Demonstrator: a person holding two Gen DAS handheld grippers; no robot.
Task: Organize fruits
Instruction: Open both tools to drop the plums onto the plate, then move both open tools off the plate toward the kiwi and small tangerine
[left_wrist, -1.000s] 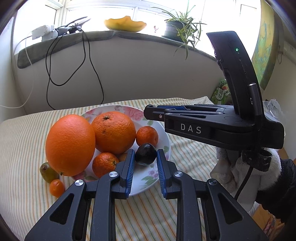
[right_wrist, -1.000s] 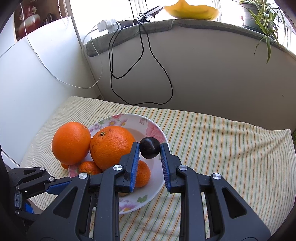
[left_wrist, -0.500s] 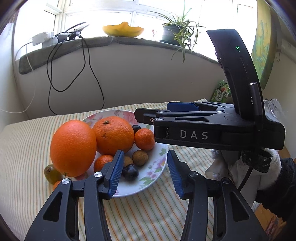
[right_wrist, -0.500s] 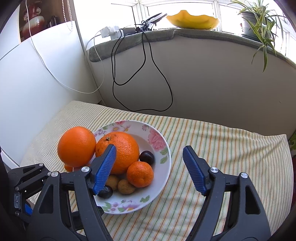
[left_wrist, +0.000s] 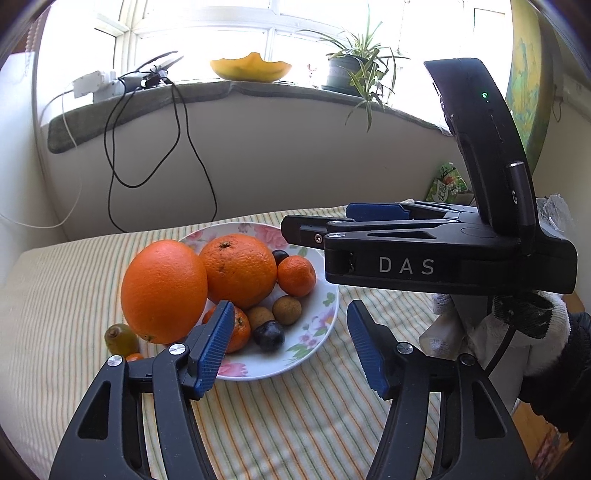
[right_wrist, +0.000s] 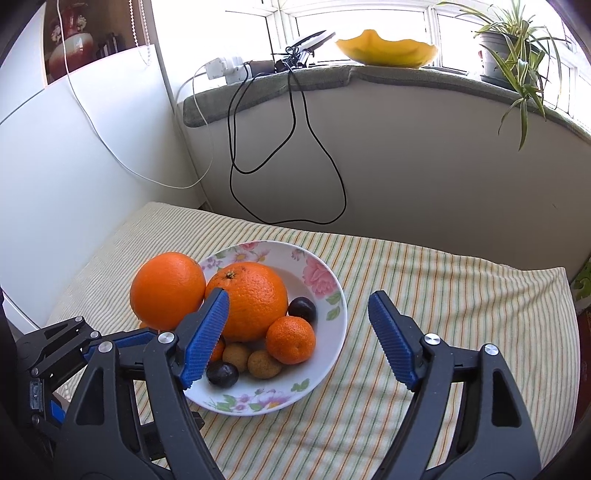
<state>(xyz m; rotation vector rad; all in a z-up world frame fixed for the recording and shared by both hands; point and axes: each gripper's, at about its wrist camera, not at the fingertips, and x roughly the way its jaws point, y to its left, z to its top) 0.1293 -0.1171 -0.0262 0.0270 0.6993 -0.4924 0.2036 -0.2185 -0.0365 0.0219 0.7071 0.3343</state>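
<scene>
- Left tool (left_wrist: 290, 345) is hanging over the near rim of the floral plate (left_wrist: 317, 334), jaws spread wider than 0.5 s ago and empty; a second ago they were pinching a dark plum.
- That dark plum (left_wrist: 270, 335) is now lying in the plate beside two brown longans (left_wrist: 287, 309).
- Big orange (left_wrist: 164, 290) is leaning on the plate's left rim; a green fruit (left_wrist: 120, 338) is sitting on the striped cloth (left_wrist: 59, 295) of the counter.
- Right tool (right_wrist: 297, 338) is also spread, holding nothing; its plum (right_wrist: 302, 309) is resting behind the mandarin (right_wrist: 291, 339).
</scene>
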